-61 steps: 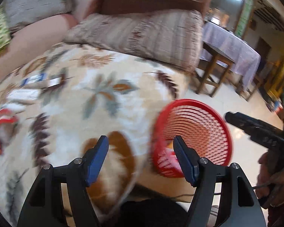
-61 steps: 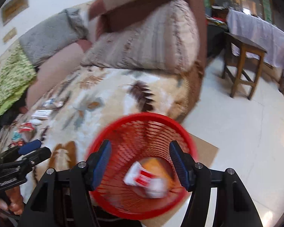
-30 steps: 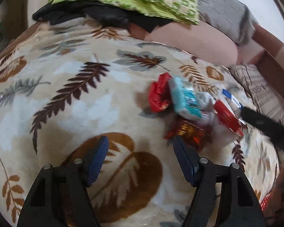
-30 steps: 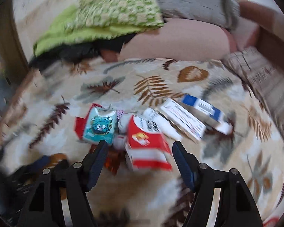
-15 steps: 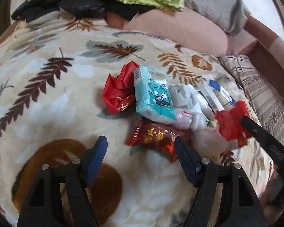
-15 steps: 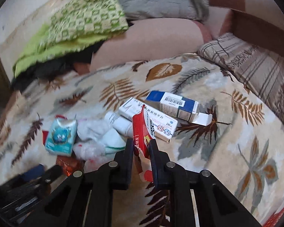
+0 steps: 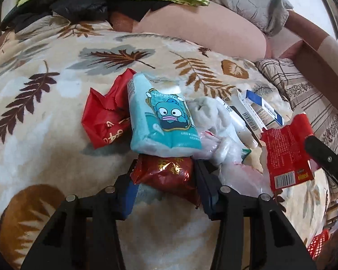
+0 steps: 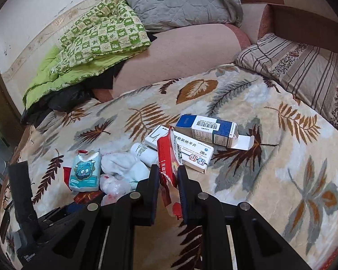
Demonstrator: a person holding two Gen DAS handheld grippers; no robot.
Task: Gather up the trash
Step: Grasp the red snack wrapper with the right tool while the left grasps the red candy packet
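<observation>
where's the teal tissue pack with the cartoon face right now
The teal tissue pack lies mid-frame in the left wrist view, on the leaf-print blanket, partly over a crumpled red wrapper on its left, with white crumpled tissue to its right.

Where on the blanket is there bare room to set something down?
Free: the blanket right of the blue-and-white box, toward the striped cushion; also left of the crumpled red wrapper. Crowded: around the teal tissue pack.

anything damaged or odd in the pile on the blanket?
Yes. The blue-and-white medicine box lies on its side with its end flap hanging open. The red wrapper in the right gripper has a ragged, torn top edge. The left gripper clamps a crumpled dark red foil packet. Nothing looks spilled.
</observation>
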